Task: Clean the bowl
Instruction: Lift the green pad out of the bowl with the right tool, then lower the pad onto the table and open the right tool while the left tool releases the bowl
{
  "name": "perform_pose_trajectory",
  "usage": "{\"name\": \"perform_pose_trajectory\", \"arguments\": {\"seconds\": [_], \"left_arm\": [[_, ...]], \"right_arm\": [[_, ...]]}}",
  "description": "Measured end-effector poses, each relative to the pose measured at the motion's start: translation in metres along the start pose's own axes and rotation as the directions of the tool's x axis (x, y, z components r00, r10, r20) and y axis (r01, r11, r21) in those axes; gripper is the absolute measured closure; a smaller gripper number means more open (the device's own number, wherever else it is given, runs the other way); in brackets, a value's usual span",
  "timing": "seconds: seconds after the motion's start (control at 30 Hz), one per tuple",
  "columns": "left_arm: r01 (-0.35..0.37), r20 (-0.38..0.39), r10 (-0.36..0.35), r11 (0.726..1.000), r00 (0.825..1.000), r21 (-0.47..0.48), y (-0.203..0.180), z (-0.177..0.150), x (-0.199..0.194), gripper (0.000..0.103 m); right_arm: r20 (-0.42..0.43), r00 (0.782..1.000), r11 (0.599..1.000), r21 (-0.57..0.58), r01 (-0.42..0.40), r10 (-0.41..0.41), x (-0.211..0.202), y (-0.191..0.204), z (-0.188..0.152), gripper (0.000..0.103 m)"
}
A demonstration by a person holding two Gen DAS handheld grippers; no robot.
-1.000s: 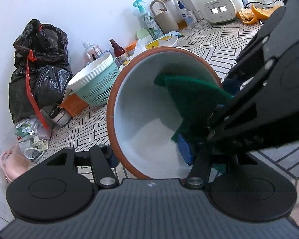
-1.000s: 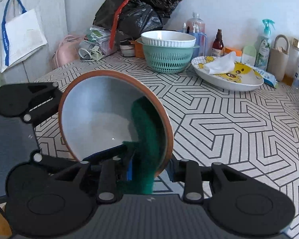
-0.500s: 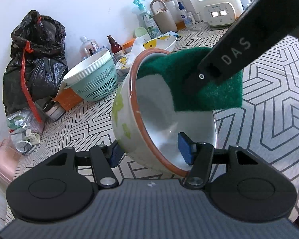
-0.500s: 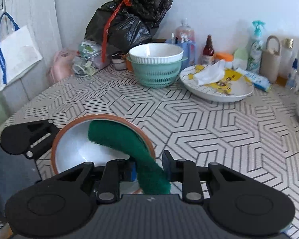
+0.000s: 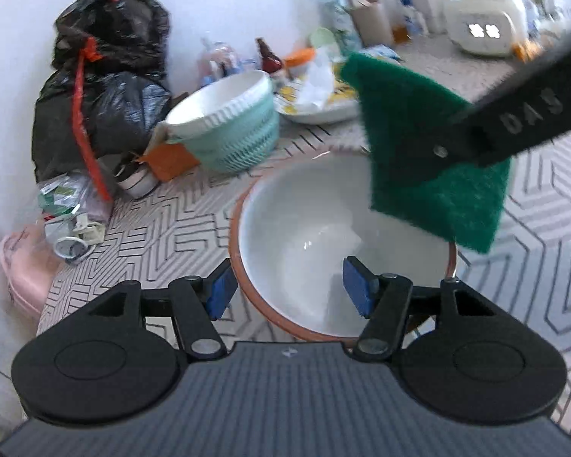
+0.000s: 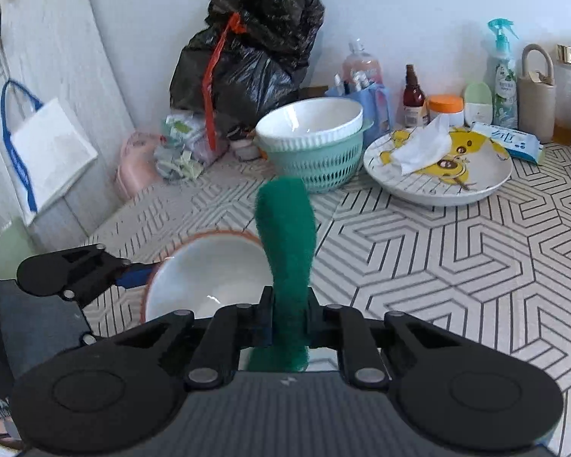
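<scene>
While the patterned counter (image 6: 456,266) spreads widest under everything, the bowl (image 5: 316,236) serves as landmark: white inside with a terracotta rim, it sits upright on the counter, close in front of both cameras. Behind the bowl, against the wall, a black rubbish bag (image 6: 247,38) with a red tie bulks up, and nearer the bowl than the bag stands a mint-green colander (image 6: 319,156) with a white dish (image 6: 308,118) nested in it. To the right of the colander, farther from the bowl, lies a cartoon-printed plate (image 6: 437,186) carrying a crumpled tissue (image 6: 422,144). The left hand-held gripper (image 5: 285,293) straddles the bowl's near rim, its blue-padded fingers (image 5: 356,285) spread apart, one outside the wall and one inside; whether either pad touches the rim cannot be told. The right hand-held gripper (image 6: 288,320) is clenched on a green scouring pad (image 6: 285,236), which is held above the bowl's right side, clear of its inner surface in the left wrist view.
</scene>
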State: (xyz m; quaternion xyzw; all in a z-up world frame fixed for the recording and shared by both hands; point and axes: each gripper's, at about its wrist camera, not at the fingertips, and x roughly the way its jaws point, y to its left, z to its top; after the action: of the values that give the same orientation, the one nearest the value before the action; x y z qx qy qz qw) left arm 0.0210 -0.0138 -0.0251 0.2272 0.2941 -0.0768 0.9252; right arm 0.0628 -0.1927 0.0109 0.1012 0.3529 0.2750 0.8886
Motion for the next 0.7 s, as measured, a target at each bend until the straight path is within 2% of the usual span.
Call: {"name": "perform_pose_trajectory", "arguments": {"seconds": [0.1, 0.3, 0.4, 0.57, 0.7], "left_arm": [[-0.033, -0.008, 0.033, 0.999, 0.999, -0.007, 0.007, 0.005, 0.004, 0.041], [-0.005, -0.013, 0.004, 0.999, 1.000, -0.033, 0.007, 0.004, 0.005, 0.041], [-0.022, -0.009, 0.022, 1.000, 1.000, -0.021, 0.004, 0.003, 0.003, 0.039], [-0.103, 0.002, 0.103, 0.995, 0.995, 0.013, -0.004, 0.004, 0.001, 0.022], [-0.104, 0.003, 0.104, 0.995, 0.995, 0.002, -0.003, 0.005, -0.001, 0.020]], "right_arm": [[0.008, 1.000, 1.000, 0.016, 0.000, 0.000, 0.001, -0.005, 0.006, 0.089], [-0.010, 1.000, 1.000, 0.003, 0.026, -0.026, -0.006, -0.011, 0.008, 0.089], [-0.029, 0.998, 0.999, -0.016, 0.048, -0.048, -0.014, -0.015, 0.008, 0.089], [-0.069, 0.995, 0.997, -0.042, 0.072, -0.075, -0.026, -0.022, 0.008, 0.089], [-0.139, 0.990, 0.999, -0.026, 0.026, -0.029, -0.020, -0.029, 0.001, 0.089]]}}
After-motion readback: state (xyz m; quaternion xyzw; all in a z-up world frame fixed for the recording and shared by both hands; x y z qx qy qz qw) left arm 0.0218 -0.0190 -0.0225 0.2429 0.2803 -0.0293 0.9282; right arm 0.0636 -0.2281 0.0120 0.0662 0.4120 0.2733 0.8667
